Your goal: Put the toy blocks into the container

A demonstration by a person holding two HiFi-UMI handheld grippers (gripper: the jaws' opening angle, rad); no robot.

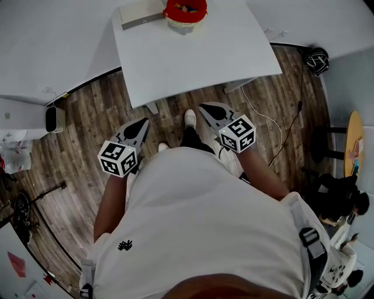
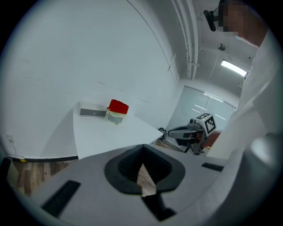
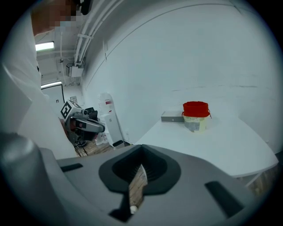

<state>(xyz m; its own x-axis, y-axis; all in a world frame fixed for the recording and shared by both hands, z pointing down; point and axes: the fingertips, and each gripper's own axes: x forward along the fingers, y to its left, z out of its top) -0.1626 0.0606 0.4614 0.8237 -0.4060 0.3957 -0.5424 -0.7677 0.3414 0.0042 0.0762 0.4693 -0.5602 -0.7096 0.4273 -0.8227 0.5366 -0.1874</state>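
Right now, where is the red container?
In the head view, the red container sits at the far edge of the white table, just right of the flat box.

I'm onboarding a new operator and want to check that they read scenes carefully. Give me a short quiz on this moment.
1. True or false: the red-topped container stands on the white table.
2. What lies beside the container? A) a flat pale box B) a mug C) scissors
3. Short answer: what do the left gripper and the right gripper hold?

Key: 1 true. 2 A. 3 nothing; both have their jaws together, and only floor shows past them.
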